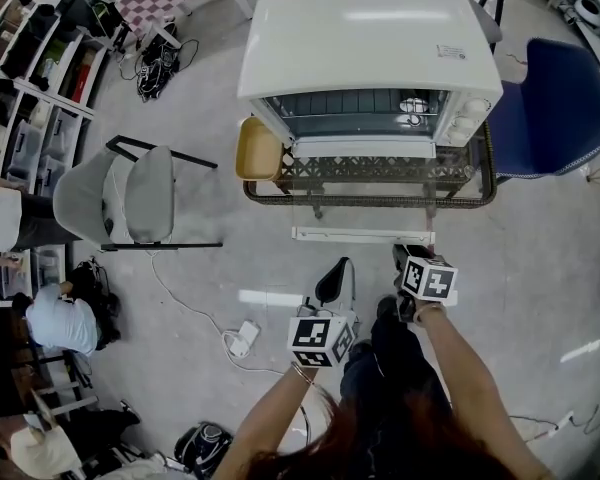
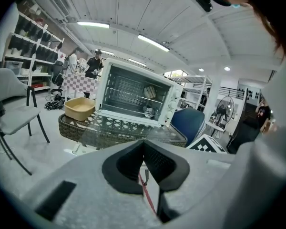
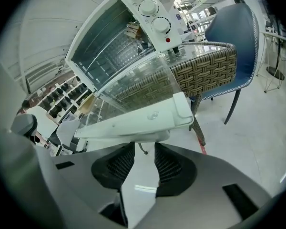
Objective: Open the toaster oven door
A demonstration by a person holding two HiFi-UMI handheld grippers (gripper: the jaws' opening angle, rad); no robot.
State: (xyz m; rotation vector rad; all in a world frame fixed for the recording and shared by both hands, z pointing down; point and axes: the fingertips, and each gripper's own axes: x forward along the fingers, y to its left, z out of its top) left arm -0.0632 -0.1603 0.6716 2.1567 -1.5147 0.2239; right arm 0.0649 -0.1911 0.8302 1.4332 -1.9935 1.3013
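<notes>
Nearest, the left gripper (image 2: 144, 142) is held with its 2 jaws closed tip to tip on nothing. At its 3 o'clock the right gripper (image 3: 144, 149) is held with jaws partly apart and empty, the handle (image 3: 133, 124) lying just beyond their tips at 12 o'clock. Beyond, the door (image 3: 133, 92) is seen swung down flat from the oven (image 1: 370, 38), which is set on a table (image 1: 370, 200) with a tub (image 1: 258, 150) at its 9 o'clock.

- The white toaster oven (image 1: 365, 38) is sitting on a wicker, glass-topped table (image 1: 265, 194), its cavity facing forward.
- Its glass door (image 1: 363, 218) is hanging fully open, lying about level, its white handle (image 1: 363, 235) jutting past the table's edge.
</notes>
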